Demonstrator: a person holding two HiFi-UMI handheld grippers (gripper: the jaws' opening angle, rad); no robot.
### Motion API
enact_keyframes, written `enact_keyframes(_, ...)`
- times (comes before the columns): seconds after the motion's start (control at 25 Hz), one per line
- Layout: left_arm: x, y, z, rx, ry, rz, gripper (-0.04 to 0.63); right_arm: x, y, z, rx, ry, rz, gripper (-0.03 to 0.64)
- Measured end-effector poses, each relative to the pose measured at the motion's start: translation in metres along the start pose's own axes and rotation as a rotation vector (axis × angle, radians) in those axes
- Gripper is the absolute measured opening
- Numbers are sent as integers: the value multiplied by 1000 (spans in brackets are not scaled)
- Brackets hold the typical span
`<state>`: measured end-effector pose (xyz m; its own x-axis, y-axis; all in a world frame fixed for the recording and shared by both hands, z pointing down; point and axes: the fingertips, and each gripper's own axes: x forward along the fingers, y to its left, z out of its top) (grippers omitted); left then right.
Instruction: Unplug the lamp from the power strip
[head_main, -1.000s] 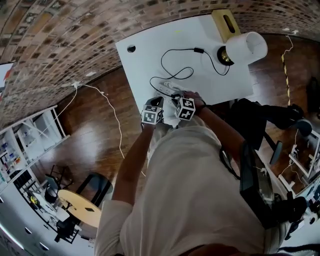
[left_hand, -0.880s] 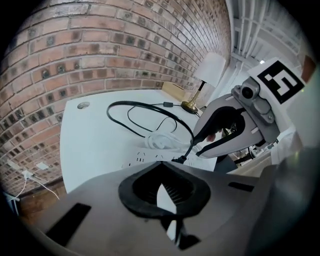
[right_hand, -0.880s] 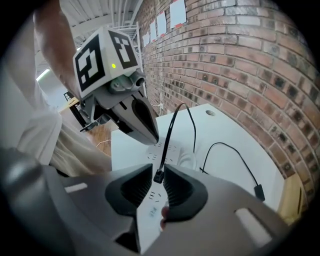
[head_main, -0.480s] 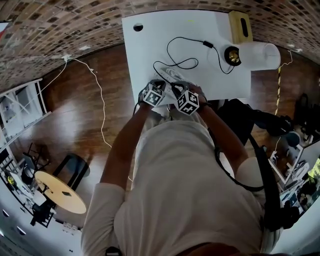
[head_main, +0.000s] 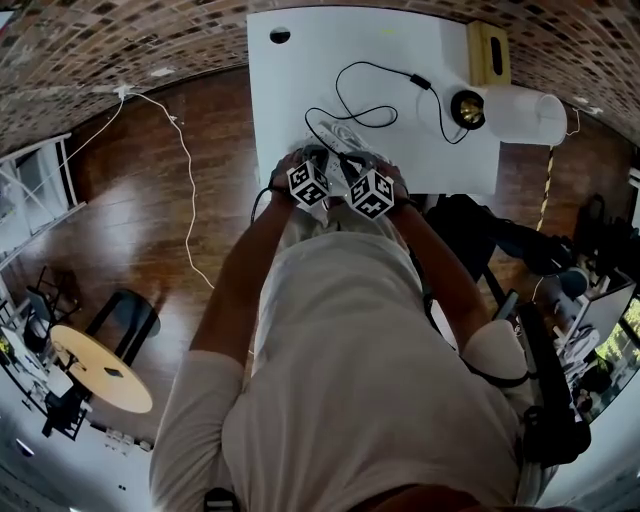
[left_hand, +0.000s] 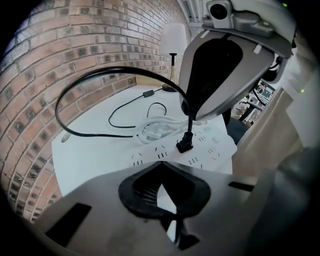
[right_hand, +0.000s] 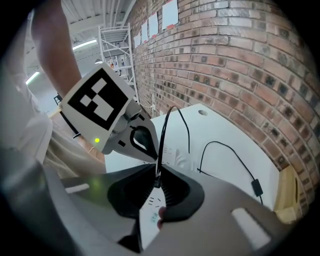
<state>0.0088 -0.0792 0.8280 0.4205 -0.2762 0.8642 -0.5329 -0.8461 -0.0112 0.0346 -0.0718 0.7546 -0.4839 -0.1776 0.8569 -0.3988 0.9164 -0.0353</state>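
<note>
Fingers of the right gripper are clenched on the lamp's black cord, just above its plug; the plug stands upright in a socket of the white strip, and the cord rises straight from it into the grip. The strip lies at the near edge of the white surface, with a coiled white cable against its far side; past it the cord loops across the surface, runs through a switch and reaches the lamp at the far right corner, beside a wooden block. The left gripper sits just beside the right one, over the strip's near part; its fingers are clenched tip to tip, holding nothing. A brick wall curves behind the surface.
</note>
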Motion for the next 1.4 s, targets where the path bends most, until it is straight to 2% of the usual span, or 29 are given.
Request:
enact_keyframes(0.16,1,-2,1,71,9,36,-6,6,0,-4,6,10,7,26)
enact_keyframes(0.32,1,-3,1,70,21,50,-11,5,0,-4,7,10,2,25)
enact_keyframes(0.48,1,-3,2,114,46,64,-11,8,0,-7,11,15,-2,26)
enact_keyframes(0.72,1,-1,-7,136,80,59,-12,15,5,-5,36,25,-12,23)
enact_keyframes(0.92,2,-1,-3,126,117,47,-12,15,4,-6,-38,90,-15,20)
enact_keyframes(1.12,2,-2,-5,139,140,52,-12,16,5,-6,-42,100,11,20)
enact_keyframes(1.4,5,-9,-3,153,97,37,-12,14,4,-11,-2,87,0,18)
